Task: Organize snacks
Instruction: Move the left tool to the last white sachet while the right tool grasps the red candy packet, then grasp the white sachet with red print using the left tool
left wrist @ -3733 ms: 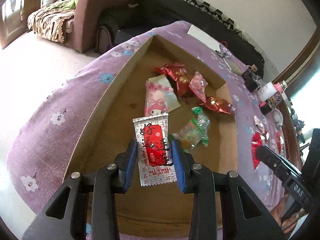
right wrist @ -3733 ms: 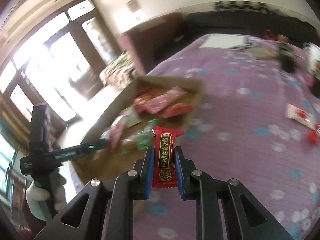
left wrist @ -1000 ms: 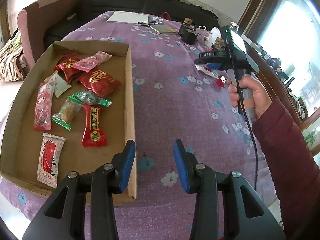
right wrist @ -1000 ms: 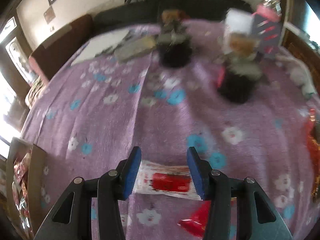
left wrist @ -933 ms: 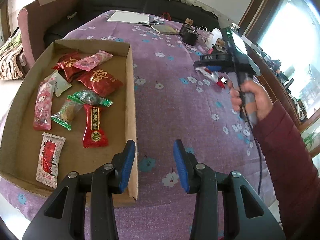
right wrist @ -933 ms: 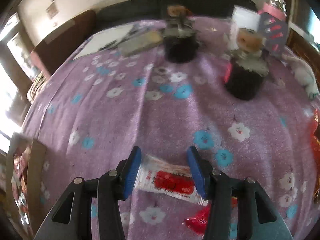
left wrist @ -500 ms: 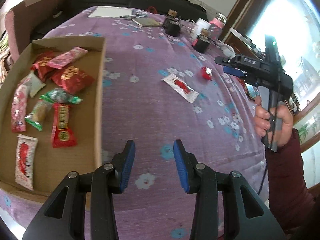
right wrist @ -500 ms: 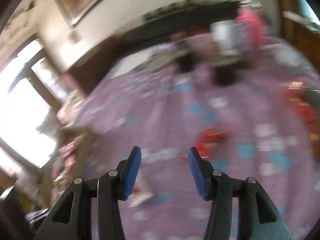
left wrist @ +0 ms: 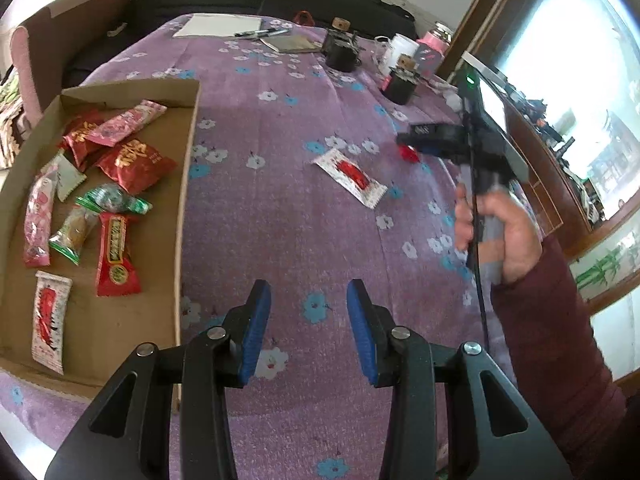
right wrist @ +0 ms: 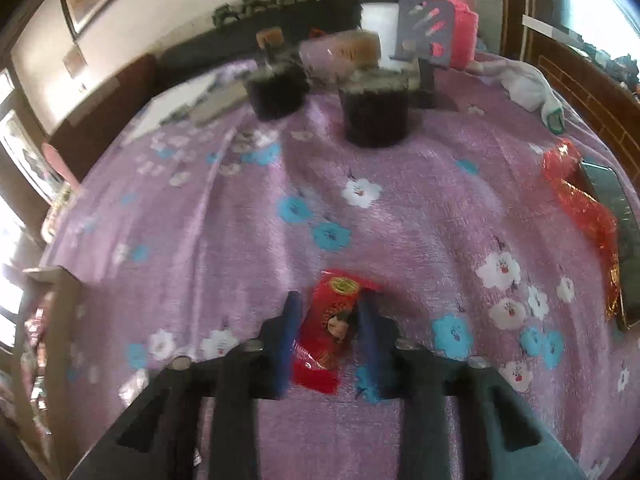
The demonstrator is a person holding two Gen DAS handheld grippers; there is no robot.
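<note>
My right gripper (right wrist: 329,304) points down at the purple flowered cloth, its jaws closing on a small red snack packet (right wrist: 334,316) that fills the gap between the blue pads. In the left wrist view this right gripper (left wrist: 405,146) is held by a hand (left wrist: 508,236) above that red packet (left wrist: 409,155). A white-and-red sachet (left wrist: 350,176) lies loose on the cloth. My left gripper (left wrist: 307,292) hangs open and empty over the cloth, just right of the cardboard tray (left wrist: 187,168), which holds several wrapped snacks.
Two black pots (right wrist: 376,120) (right wrist: 276,92), a pink flask (right wrist: 456,4) and a card stand at the far side. Red foil wrappers (right wrist: 580,204) and a dark flat device (right wrist: 618,220) lie at the right edge. Paper and pens (left wrist: 218,26) are at the back.
My right gripper left the white-and-red sachet, swung across and came down over the red packet, its jaws narrowing on it. My left gripper drifted right, away from the tray.
</note>
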